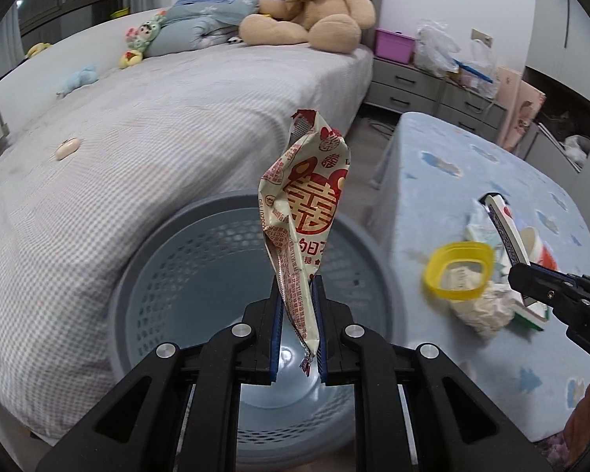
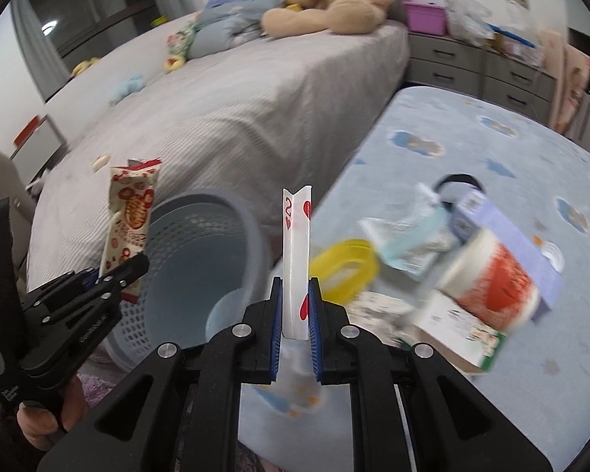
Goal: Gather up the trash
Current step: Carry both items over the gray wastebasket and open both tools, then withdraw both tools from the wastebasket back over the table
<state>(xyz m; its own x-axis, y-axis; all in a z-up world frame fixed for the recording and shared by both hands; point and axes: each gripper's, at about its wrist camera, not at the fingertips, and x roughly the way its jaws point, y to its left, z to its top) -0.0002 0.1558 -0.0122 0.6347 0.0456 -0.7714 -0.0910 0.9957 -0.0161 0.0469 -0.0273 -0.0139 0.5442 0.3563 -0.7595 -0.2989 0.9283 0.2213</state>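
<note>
Below my left gripper (image 1: pixel 298 287) sits the grey-blue mesh wastebasket (image 1: pixel 200 259), mouth open toward me, between the bed (image 1: pixel 169 126) and the blue cloud-print table (image 1: pixel 472 181). That gripper pinches a crumpled red-and-cream snack wrapper (image 1: pixel 306 204), long axis upright, torn end uppermost. My right gripper (image 2: pixel 296 287) clamps a folded two-of-hearts playing card (image 2: pixel 297 244), standing vertical, just beside the yellow lid (image 2: pixel 344 267).

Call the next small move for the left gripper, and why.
Probably open the left gripper and drop the snack wrapper. Its fingers clamp the wrapper's lower end, and the grey basket sits open right behind it in the left wrist view. The right gripper, pinching a playing card, looks further from the rim.
</note>
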